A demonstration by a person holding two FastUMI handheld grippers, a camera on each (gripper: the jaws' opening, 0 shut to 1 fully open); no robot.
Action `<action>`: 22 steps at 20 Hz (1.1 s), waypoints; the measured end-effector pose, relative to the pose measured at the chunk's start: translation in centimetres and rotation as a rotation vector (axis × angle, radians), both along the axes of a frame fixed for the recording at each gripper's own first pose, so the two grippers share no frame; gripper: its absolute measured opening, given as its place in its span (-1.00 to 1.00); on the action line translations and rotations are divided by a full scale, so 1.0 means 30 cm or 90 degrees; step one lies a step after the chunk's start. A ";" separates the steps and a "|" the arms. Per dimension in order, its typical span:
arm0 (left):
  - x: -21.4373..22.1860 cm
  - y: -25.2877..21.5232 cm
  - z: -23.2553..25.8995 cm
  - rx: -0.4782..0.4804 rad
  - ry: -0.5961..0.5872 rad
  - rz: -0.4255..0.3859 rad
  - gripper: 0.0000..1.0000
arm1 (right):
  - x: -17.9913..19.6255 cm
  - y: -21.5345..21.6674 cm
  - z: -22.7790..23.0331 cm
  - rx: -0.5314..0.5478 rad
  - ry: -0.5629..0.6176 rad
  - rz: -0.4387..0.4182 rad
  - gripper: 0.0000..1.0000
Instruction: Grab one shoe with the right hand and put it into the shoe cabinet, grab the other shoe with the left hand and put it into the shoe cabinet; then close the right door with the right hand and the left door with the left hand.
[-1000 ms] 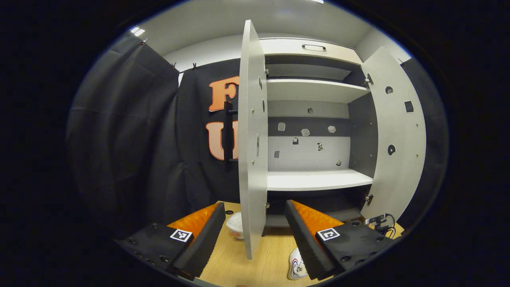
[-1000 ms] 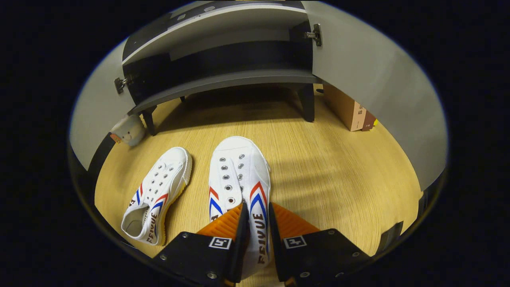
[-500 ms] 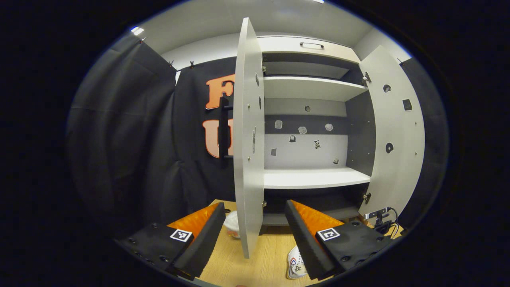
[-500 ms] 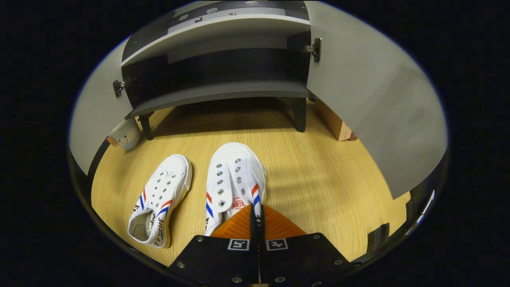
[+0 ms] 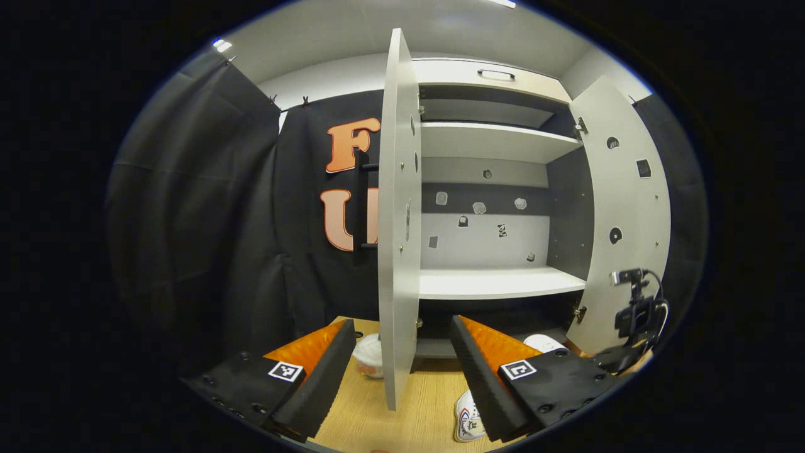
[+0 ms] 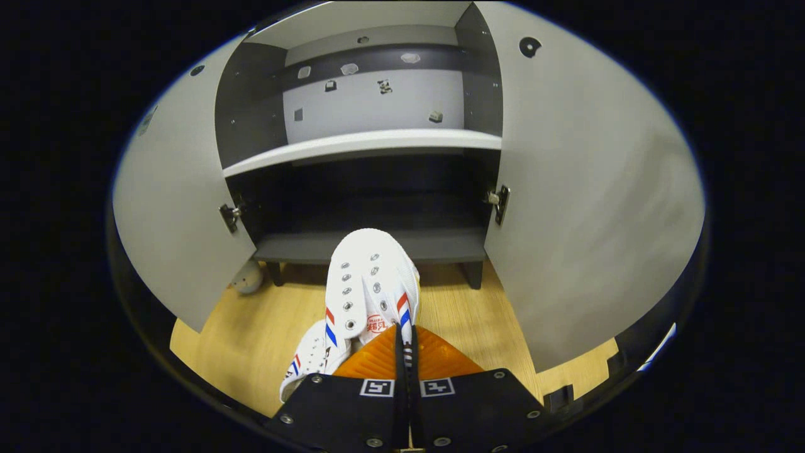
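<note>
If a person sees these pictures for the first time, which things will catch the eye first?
First, the white shoe with red and blue stripes, pinched in the right tool and pointing toward the dark bottom shelf of the shoe cabinet. Next, the tall left door, seen edge-on and wide open, between the spread fingers of the left tool.

Two white shoes are showing in the right gripper view: one shoe [image 6: 372, 286] up in front of the cabinet, the other shoe [image 6: 308, 362] lying on the wooden floor [image 6: 233, 340] beneath it. One shoe cabinet [image 5: 497, 189] is standing there, with two doors hanging open, a left door [image 5: 397, 220] and a right door [image 5: 622, 214]. Two hand-held grippers are working, the left hand-held gripper [image 5: 402, 371] and the right hand-held gripper [image 6: 404, 352]. One small plush toy [image 6: 246, 278] is sitting by the cabinet's left leg.
</note>
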State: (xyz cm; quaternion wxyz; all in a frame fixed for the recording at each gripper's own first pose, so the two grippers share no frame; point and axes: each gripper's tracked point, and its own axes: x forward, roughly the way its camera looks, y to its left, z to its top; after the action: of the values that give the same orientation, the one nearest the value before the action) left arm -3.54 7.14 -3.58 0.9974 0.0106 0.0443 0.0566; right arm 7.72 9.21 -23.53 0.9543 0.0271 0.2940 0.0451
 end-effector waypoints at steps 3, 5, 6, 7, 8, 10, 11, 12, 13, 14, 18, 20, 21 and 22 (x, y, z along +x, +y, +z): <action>0.000 0.002 0.022 0.006 -0.012 -0.004 0.96 | 0.041 0.027 0.157 0.029 -0.036 0.006 -0.99; -0.001 0.004 0.038 0.009 -0.024 -0.005 0.96 | 0.081 0.054 0.250 0.045 -0.055 0.007 -1.00; -0.002 0.005 0.042 0.009 -0.029 -0.006 0.96 | 0.095 0.062 0.297 0.046 -0.069 0.006 -1.00; -0.003 0.006 0.045 0.010 -0.033 -0.008 0.96 | 0.120 0.063 0.337 0.045 -0.079 0.006 -0.99; -0.004 0.007 0.043 0.012 -0.034 -0.009 0.94 | 0.118 0.055 0.377 0.049 -0.087 0.002 -0.99; -0.010 0.008 0.036 0.013 -0.032 -0.012 0.94 | 0.166 0.043 0.448 0.054 -0.099 -0.007 -0.99; -0.006 0.011 0.034 0.012 -0.032 -0.013 0.94 | 0.206 0.038 0.480 0.049 -0.107 -0.009 -0.99; -0.006 0.014 0.026 0.010 -0.030 -0.013 0.96 | 0.240 0.033 0.503 0.043 -0.114 -0.012 -0.99; -0.005 0.019 0.020 0.008 -0.028 -0.012 0.96 | 0.281 0.030 0.519 0.041 -0.116 -0.015 -0.99; 0.001 0.025 0.017 0.007 -0.027 -0.011 0.96 | 0.349 0.034 0.548 0.038 -0.117 -0.016 -0.99; 0.032 0.050 0.008 0.007 -0.024 0.000 0.96 | 0.516 0.027 0.627 0.022 -0.127 -0.027 -0.99; 0.044 0.055 -0.001 0.007 -0.021 0.001 0.96 | 0.615 0.033 0.644 0.021 -0.118 -0.031 -0.99; 0.055 0.061 -0.007 0.007 -0.018 0.002 0.96 | 0.659 0.032 0.647 0.019 -0.115 -0.036 -0.99; 0.060 0.069 -0.010 0.008 -0.016 0.005 0.96 | 0.695 0.033 0.646 0.022 -0.107 -0.041 -0.99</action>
State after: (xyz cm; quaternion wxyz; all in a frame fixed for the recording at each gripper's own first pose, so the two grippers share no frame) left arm -1.73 9.21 -3.87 0.9975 0.0160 0.0310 0.0610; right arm 28.56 10.19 -4.16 0.9760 0.0493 0.2112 0.0215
